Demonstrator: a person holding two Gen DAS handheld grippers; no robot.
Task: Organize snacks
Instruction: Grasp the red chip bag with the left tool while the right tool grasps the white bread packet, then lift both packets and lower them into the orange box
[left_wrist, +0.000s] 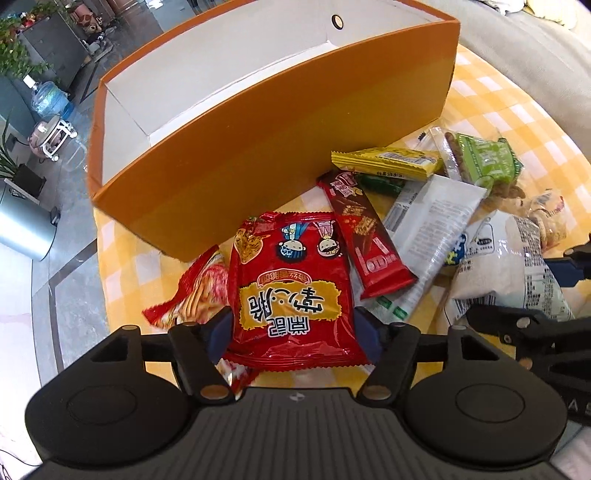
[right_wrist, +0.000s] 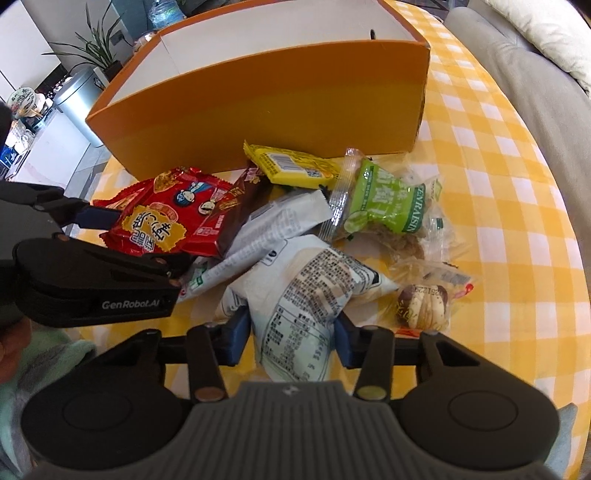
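So the left tool (left_wrist: 291, 332) has its two blue pads pressed against either side of a glossy red snack packet with cartoon faces and yellow lettering (left_wrist: 291, 280), closed about as far as the packet's width allows. In the left wrist view that packet sits dead centre, its far edge pointing at 12 o'clock toward the big orange cardboard box with a white inside (left_wrist: 258, 147). A second crinkly red wrapper (left_wrist: 192, 291) pokes out from under it at about 9 o'clock.

The right tool (right_wrist: 291, 339) is doing the same thing to a puffy white bag with black printed text on the back (right_wrist: 303, 306): pads snug on both sides, bag sticking forward between them.

Rest of the pile, going by the right wrist view: a long dark red-brown bar wrapper (right_wrist: 240, 206) at about 11 o'clock from the white bag, a flat silver-white pouch (right_wrist: 273, 225) just beside it, a yellow packet with a barcode (right_wrist: 291, 166) up against the box's front wall at 12, a green raisin packet (right_wrist: 388, 203) at 1 o'clock, and a small clear bag of round cookies (right_wrist: 424, 302) at 3 o'clock, close by.

All of it lies on the yellow and white checked cloth on the table (right_wrist: 498, 221). Nothing visible inside the box from these angles.
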